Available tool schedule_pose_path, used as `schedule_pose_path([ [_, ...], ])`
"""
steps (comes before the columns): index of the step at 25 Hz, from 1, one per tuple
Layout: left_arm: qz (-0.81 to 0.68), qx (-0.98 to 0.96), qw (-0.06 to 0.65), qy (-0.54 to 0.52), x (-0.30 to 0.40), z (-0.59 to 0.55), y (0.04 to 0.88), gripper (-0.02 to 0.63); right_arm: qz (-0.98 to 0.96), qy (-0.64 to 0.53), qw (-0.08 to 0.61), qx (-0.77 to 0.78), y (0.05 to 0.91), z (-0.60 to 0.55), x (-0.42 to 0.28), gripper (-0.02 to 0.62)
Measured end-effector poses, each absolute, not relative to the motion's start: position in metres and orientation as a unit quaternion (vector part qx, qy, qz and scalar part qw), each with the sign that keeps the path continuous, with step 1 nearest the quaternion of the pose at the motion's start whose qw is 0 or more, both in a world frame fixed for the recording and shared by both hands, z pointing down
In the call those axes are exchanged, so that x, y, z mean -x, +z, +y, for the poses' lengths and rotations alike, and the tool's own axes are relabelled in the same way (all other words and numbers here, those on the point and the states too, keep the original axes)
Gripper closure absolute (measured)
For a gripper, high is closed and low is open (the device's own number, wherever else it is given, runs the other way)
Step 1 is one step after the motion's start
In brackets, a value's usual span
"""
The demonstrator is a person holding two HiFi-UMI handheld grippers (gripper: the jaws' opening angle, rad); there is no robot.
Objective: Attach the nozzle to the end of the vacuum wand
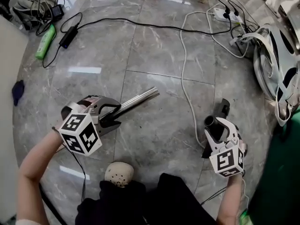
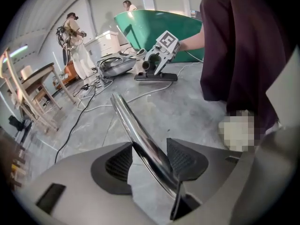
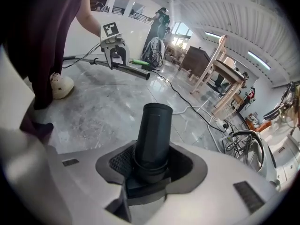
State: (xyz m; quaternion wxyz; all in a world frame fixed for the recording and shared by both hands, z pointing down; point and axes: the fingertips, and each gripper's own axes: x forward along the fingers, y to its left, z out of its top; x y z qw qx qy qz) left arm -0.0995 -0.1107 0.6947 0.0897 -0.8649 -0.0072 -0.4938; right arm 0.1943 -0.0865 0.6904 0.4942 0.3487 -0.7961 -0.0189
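My left gripper [image 1: 112, 116] is shut on the chrome vacuum wand [image 1: 140, 100], which sticks out up and to the right toward the floor's middle. In the left gripper view the wand [image 2: 136, 135] runs slantwise between the two ribbed pads. At the right, my right gripper [image 1: 215, 128] is shut on the neck of the black nozzle [image 1: 221, 109]. The nozzle's round socket [image 3: 153, 130] rises out of the pads with its open end uppermost. In the left gripper view the nozzle's flat head [image 2: 156, 77] lies low by the floor. Wand tip and nozzle are well apart.
A white cable [image 1: 183, 69] and a black cable [image 1: 140, 25] cross the grey marble floor to a power strip [image 1: 220, 15]. A green bottle [image 1: 45, 42] lies far left, white-framed gear [image 1: 276, 64] far right. A pale shoe [image 1: 118, 174] is near me. People [image 2: 72, 36] stand beyond.
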Motion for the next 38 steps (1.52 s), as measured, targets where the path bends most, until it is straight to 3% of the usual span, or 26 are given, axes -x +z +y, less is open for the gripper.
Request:
schedule_pose_path([
  [8, -0.075, 0.885, 0.099, -0.449, 0.046, -0.077, 0.683, 0.376, -0.770, -0.115, 0.571, -0.262, 0.705, -0.091, -0.188, 0.400],
  [26, -0.099, 0.888, 0.090, -0.440, 0.012, -0.060, 0.685, 0.373, -0.793, -0.168, 0.567, -0.147, 0.710, -0.126, -0.145, 0.400],
  [38, -0.098, 0.887, 0.068, -0.447, 0.012, -0.060, 0.689, 0.373, -0.749, -0.241, 0.614, -0.059, 0.718, -0.137, -0.132, 0.400],
])
